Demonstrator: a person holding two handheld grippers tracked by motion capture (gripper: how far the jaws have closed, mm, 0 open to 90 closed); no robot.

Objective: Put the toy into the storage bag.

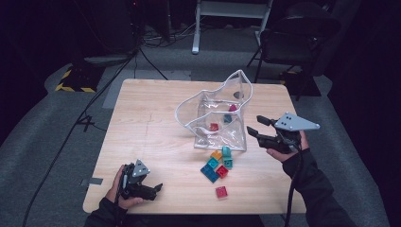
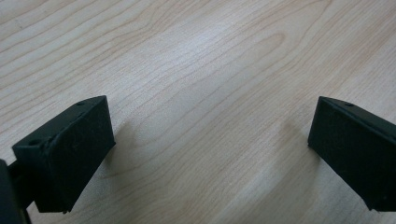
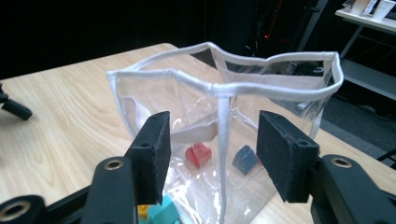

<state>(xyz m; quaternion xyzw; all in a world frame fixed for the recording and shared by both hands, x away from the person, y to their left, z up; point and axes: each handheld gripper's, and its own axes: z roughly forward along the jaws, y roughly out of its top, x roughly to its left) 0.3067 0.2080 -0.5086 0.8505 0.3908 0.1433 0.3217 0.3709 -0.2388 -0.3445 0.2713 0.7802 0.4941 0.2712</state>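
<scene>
A clear plastic bag (image 1: 203,106) with white trim stands open on the wooden table (image 1: 142,118). It holds a red block (image 1: 214,126), a blue block (image 1: 227,118) and a magenta block (image 1: 232,108). Several loose blocks (image 1: 217,163) lie in front of the bag, and a single red one (image 1: 221,191) lies nearer the front edge. My right gripper (image 1: 257,126) is open just right of the bag. In the right gripper view its jaws (image 3: 212,154) frame the bag's corner seam (image 3: 224,121) without touching it. My left gripper (image 1: 157,188) rests open at the front left, over bare wood (image 2: 210,130).
Beyond the table stand a dark chair (image 1: 293,42) at the back right and a white frame (image 1: 227,14). Cables (image 1: 85,118) run over the grey floor on the left. Yellow-black tape (image 1: 71,85) marks the floor at the far left.
</scene>
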